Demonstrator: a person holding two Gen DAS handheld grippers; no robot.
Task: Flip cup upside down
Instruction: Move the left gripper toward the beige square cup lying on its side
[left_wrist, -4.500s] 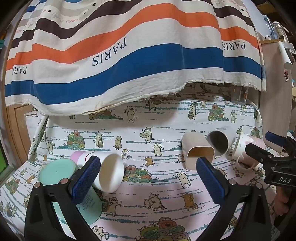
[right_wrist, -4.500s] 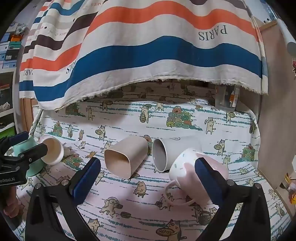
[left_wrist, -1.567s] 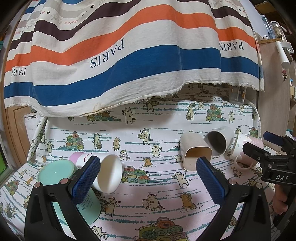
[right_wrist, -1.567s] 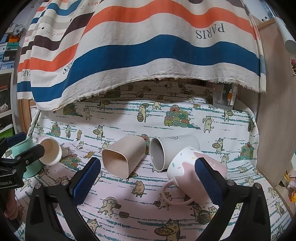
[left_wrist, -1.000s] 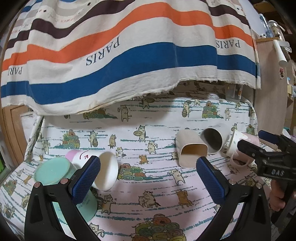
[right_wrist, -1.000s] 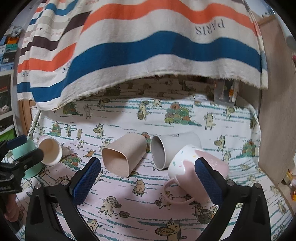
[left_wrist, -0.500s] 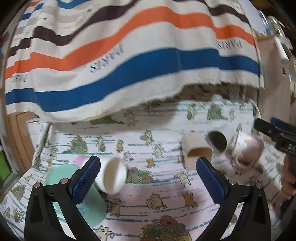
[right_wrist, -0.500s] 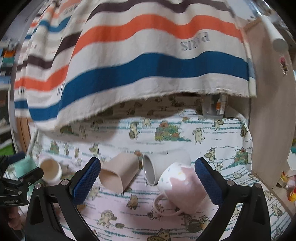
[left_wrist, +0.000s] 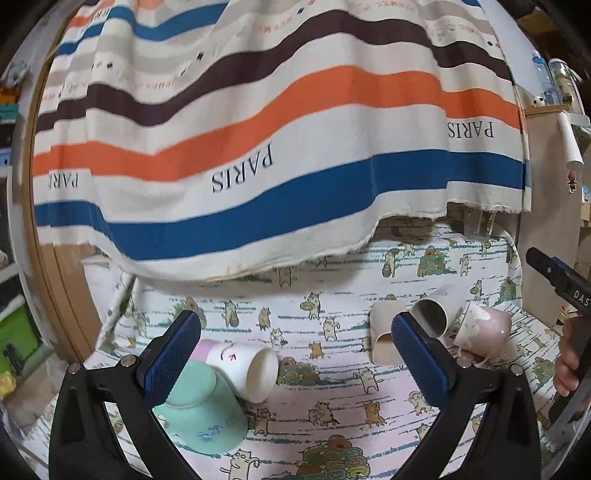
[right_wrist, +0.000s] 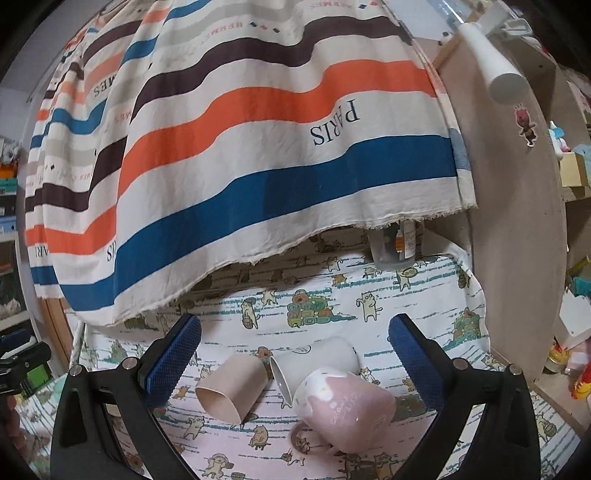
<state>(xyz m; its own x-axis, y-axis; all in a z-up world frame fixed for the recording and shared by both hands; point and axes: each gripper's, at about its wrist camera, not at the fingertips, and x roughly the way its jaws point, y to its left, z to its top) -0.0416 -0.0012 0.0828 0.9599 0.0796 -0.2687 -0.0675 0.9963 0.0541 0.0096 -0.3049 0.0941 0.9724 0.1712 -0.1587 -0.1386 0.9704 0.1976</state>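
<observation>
Several cups lie on a cat-print cloth (left_wrist: 332, 402). In the left wrist view a mint cup (left_wrist: 201, 410) stands upside down beside a white-and-pink cup (left_wrist: 242, 365) on its side. My left gripper (left_wrist: 295, 354) is open and empty above them. A beige square cup (right_wrist: 232, 387), a grey-white cup (right_wrist: 314, 362) and a pink mug (right_wrist: 347, 410) lie on their sides; they also show in the left wrist view, the pink mug (left_wrist: 484, 328) at the right. My right gripper (right_wrist: 293, 354) is open and empty, raised above them.
A striped "PARIS" cloth (left_wrist: 277, 147) hangs low over the back of the table. A wooden panel (right_wrist: 517, 221) stands at the right, with a clear bottle (right_wrist: 391, 247) at the back. Shelves with small items are at the far right.
Both grippers have lifted and pulled back from the cups, so the cups sit lower in both views. Neither gripper has taken hold of anything. The cups have not moved.
</observation>
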